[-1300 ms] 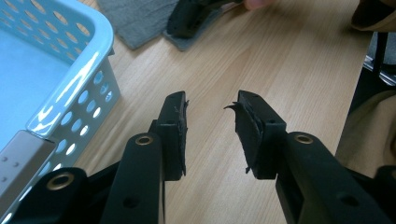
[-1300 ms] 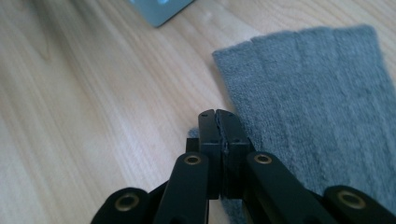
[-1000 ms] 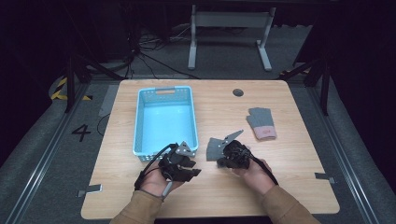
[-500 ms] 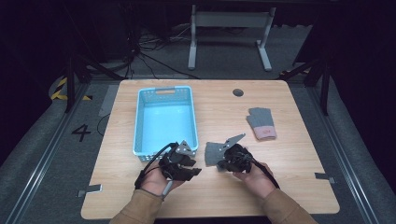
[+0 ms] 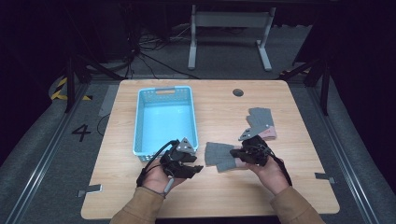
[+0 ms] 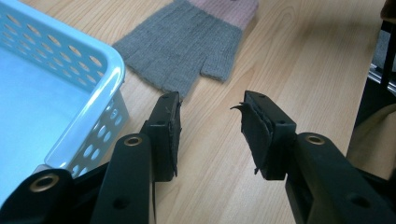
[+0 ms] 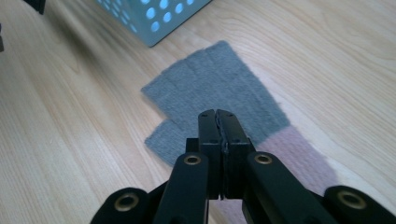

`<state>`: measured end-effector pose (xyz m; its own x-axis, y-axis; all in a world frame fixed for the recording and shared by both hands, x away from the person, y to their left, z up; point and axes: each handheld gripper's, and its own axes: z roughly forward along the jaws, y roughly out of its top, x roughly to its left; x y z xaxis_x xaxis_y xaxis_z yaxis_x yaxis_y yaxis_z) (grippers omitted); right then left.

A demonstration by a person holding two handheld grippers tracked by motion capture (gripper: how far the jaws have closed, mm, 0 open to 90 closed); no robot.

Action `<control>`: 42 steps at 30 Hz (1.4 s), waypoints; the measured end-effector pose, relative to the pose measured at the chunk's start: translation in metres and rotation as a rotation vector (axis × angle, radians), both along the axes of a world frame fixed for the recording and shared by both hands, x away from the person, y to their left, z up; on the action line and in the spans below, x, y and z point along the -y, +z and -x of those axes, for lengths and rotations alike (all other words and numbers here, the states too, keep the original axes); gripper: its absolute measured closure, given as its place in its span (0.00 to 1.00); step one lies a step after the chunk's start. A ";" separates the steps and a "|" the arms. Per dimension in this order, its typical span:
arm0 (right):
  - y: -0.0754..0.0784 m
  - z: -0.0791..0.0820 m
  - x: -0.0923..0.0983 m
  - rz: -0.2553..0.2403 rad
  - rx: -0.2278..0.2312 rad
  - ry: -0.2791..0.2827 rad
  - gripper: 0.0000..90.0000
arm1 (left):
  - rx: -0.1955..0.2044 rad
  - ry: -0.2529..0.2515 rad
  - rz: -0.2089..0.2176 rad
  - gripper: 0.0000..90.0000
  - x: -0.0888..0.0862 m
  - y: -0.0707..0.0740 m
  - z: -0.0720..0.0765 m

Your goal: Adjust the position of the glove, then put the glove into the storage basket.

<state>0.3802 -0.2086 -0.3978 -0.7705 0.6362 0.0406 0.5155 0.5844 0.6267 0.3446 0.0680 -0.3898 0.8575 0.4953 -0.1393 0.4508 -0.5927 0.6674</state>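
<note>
On the wooden table (image 5: 140, 196) a grey knitted glove (image 5: 219, 155) with a pink cuff lies flat between the two hands, just to the right of the light blue perforated basket (image 5: 164, 119). The left gripper (image 5: 194, 169) sits low by the basket's near right corner; its jaws stand apart and have just been opening, with bare wood between the pads and nothing in them — in the left gripper view the glove (image 6: 187, 42) lies a little beyond their tips, fingers toward the gripper, beside the basket's rim (image 6: 100, 100). The right gripper (image 5: 236, 154) hangs over the cuff end of the glove with its jaws pressed together; in the right gripper view (image 7: 218, 119) the closed tips show above the grey knit (image 7: 219, 93), and whether they pinch any fabric cannot be told. A second grey glove (image 5: 260, 120) with a pink cuff lies farther back on the right side of the table, well apart from the basket.
</note>
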 end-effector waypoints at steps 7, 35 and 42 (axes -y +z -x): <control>0.004 -0.008 0.014 -0.013 0.004 -0.035 1.00 | -0.002 0.002 -0.005 0.64 0.000 -0.001 0.001; -0.019 -0.099 0.077 0.070 -0.060 -0.235 1.00 | -0.014 0.029 0.000 0.63 -0.012 -0.004 0.000; -0.027 -0.096 0.083 0.088 -0.089 -0.242 1.00 | -0.013 0.024 -0.001 0.63 -0.011 -0.004 0.000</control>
